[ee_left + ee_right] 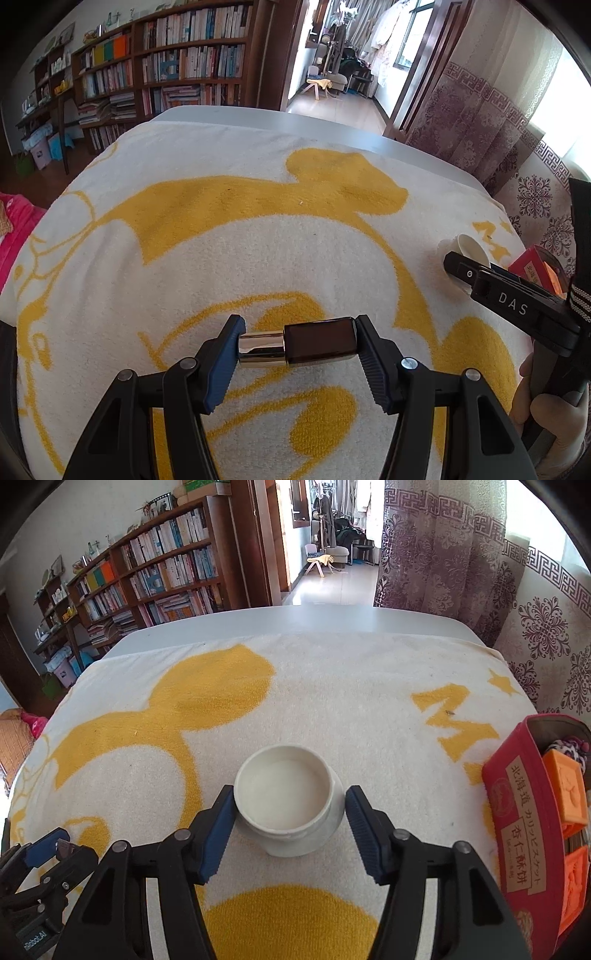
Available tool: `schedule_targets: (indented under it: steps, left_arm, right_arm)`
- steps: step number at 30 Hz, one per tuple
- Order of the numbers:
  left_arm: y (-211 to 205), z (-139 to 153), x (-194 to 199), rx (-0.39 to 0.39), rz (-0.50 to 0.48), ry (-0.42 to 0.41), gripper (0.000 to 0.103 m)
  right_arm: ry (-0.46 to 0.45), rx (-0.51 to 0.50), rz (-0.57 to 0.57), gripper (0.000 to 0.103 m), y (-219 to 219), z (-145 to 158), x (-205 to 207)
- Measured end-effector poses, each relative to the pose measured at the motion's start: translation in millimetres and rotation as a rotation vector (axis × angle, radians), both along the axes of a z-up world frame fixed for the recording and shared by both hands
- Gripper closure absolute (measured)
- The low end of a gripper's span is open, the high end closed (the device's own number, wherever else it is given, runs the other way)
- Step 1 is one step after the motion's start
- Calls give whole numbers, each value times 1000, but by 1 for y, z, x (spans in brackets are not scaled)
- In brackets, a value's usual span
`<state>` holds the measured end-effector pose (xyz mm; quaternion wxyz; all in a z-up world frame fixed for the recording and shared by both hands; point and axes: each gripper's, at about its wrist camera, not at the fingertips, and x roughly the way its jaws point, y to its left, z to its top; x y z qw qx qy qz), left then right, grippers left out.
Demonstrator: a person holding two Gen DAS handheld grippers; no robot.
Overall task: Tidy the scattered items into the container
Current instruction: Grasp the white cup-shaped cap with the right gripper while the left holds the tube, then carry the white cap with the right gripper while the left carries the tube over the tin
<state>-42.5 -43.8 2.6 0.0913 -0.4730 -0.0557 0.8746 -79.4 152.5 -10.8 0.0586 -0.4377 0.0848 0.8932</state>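
Observation:
My left gripper (298,341) is shut on a small lipstick-like tube (295,345), gold at one end and dark brown at the other, held crosswise just above the towel. A white round jar (284,797) stands open-topped on the towel between the pads of my right gripper (290,805). The left pad meets its rim and the right pad sits a sliver off its side. The red cardboard box (517,812) stands to the right with orange blocks (567,790) inside. From the left wrist view I see the jar (472,247), the right gripper's fingers (461,267) and the box (532,264).
A white and yellow towel (332,686) covers the grey table (295,618). A patterned fabric item (570,751) lies in the box's far end. A bookshelf (177,62) stands beyond the table and curtains (480,576) hang on the right. A person's hand (543,410) holds the right gripper.

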Motion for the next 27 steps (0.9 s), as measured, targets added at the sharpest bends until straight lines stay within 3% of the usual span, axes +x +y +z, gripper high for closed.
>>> schedule_targets:
  steps: [8,16,22,27]
  left_arm:
    - [11,2,6,-22,-34,17,41]
    - [25,4,14,-21,-76,16,41]
    - [37,9,23,-24,-97,28,41]
    - [50,11,32,-19,-123,25,41]
  right_arm:
    - [94,-32,-56,39,23,36,50]
    - [187,5,-242,39,90,74,118]
    - [191,28,-397,39,144,78,147]
    - [158,14,-446,38,171,68,153]
